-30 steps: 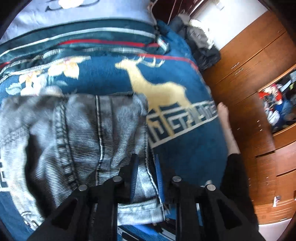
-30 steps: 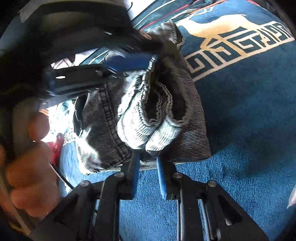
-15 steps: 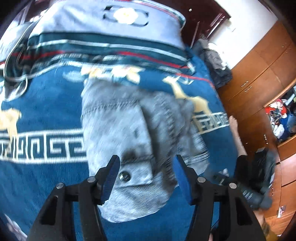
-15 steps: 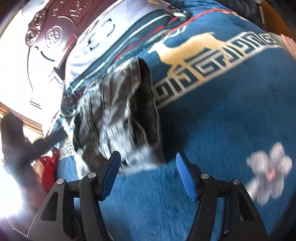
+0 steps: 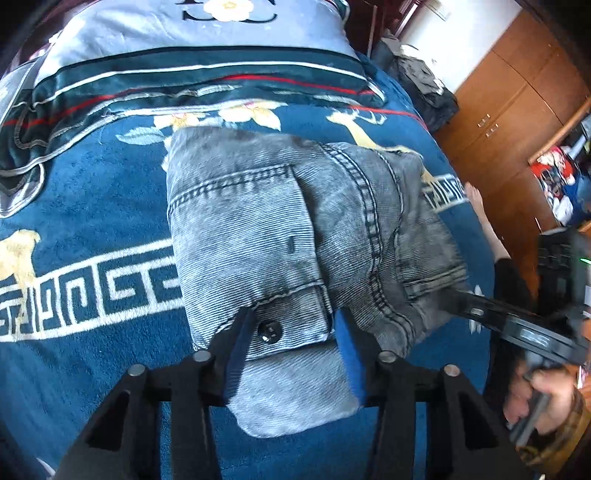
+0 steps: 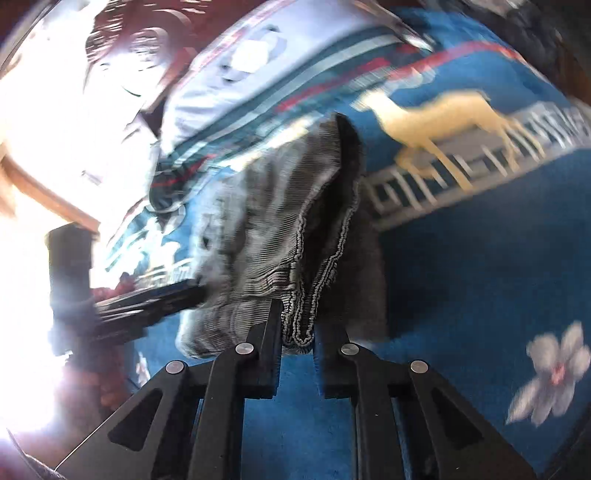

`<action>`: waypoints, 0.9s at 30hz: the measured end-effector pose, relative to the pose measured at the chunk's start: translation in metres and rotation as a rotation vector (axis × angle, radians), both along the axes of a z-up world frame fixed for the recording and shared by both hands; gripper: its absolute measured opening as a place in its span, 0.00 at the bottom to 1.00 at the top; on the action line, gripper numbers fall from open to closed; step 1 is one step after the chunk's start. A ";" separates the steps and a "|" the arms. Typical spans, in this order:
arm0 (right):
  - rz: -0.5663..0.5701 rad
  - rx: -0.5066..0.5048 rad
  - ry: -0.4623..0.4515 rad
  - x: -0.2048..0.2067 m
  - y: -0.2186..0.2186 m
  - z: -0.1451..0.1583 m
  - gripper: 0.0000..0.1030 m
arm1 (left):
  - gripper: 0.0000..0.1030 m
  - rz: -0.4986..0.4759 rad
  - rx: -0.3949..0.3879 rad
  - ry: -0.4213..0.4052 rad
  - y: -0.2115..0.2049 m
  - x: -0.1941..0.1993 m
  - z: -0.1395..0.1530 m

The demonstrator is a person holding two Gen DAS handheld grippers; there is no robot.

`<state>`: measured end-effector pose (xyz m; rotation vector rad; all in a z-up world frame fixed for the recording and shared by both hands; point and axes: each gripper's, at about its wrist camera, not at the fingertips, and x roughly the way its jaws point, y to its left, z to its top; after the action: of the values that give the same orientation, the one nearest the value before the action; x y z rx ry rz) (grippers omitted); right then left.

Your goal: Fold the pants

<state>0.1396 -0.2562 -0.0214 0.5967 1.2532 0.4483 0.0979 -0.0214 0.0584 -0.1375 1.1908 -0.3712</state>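
The grey pants (image 5: 295, 229) lie folded in a thick bundle on the blue bed blanket (image 5: 92, 206), partly covering its gold deer pattern (image 6: 443, 122). The left gripper (image 5: 295, 350) straddles the waistband flap with the button (image 5: 269, 330); its fingers (image 5: 238, 350) have just been closing, and whether the blue pads press the cloth cannot be told. At 3 o'clock in the left wrist view, the right gripper (image 6: 297, 332) meets the bundle's side. Its fingers have closed and are clamped on the stitched hem edges. A pale pillow (image 5: 207, 33) lies at 12 o'clock, and a wooden wardrobe (image 5: 517, 110) stands at 2 o'clock.
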 end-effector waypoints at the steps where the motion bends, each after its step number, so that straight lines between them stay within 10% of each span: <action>1: -0.003 -0.019 0.028 0.002 0.000 -0.010 0.13 | 0.38 -0.005 0.003 0.010 -0.001 0.000 -0.005; 8: 0.061 -0.131 0.045 0.004 0.011 -0.034 0.18 | 0.37 -0.023 0.102 -0.042 -0.016 -0.011 -0.018; 13: 0.046 -0.185 -0.048 0.013 -0.001 0.000 0.53 | 0.60 -0.009 -0.026 -0.103 0.005 -0.012 0.017; 17: -0.013 -0.125 -0.118 0.038 -0.019 0.015 0.58 | 0.67 0.063 -0.106 -0.156 0.023 0.010 0.038; 22: -0.048 -0.071 -0.098 0.096 -0.009 -0.001 0.54 | 0.65 0.182 -0.065 -0.080 0.025 0.063 0.017; 27: -0.028 -0.066 -0.057 0.124 0.005 -0.020 0.13 | 0.66 0.251 0.060 -0.020 0.025 0.081 -0.021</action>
<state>0.2639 -0.2510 -0.0413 0.5416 1.1998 0.3958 0.1785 0.0034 0.0371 -0.2282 1.1481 -0.1168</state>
